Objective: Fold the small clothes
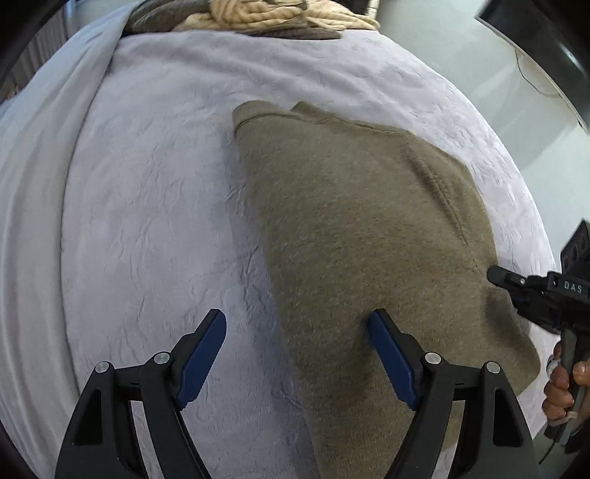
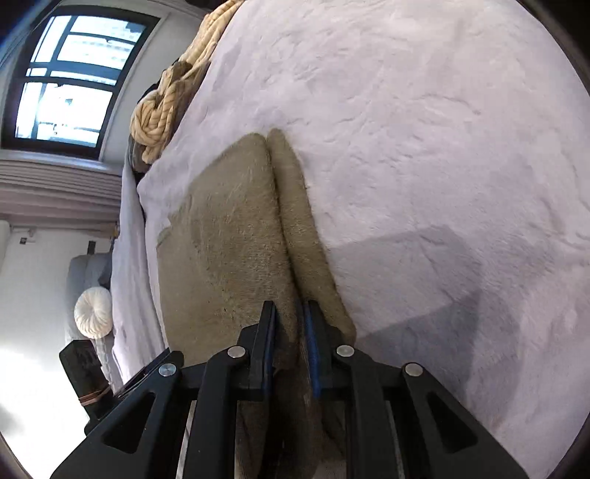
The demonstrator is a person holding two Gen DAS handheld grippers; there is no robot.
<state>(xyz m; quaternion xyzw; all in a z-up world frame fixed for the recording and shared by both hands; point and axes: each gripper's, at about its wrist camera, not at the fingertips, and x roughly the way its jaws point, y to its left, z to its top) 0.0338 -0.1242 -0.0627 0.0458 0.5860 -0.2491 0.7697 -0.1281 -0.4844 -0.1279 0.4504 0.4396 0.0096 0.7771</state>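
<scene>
Fingers of right gripper [image 2: 289,313] pinch olive sweater [image 1: 354,221]; left gripper [image 1: 297,328] gapes.

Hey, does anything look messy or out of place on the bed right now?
Only the heap of cream and brown knits bunched at the far edge. The olive sweater lies flat, its edge pinched in the right claw.

Soft window [image 2: 70,79] daylight, fisheye-warped edges

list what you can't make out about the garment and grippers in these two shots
- Olive knit garment: its near end leaves the left wrist view's bottom edge; type unclear.
- Right gripper: the pinched fold hides the pads' faces in its own view.
- Left gripper: open; contact with the cloth can't be told.
</scene>
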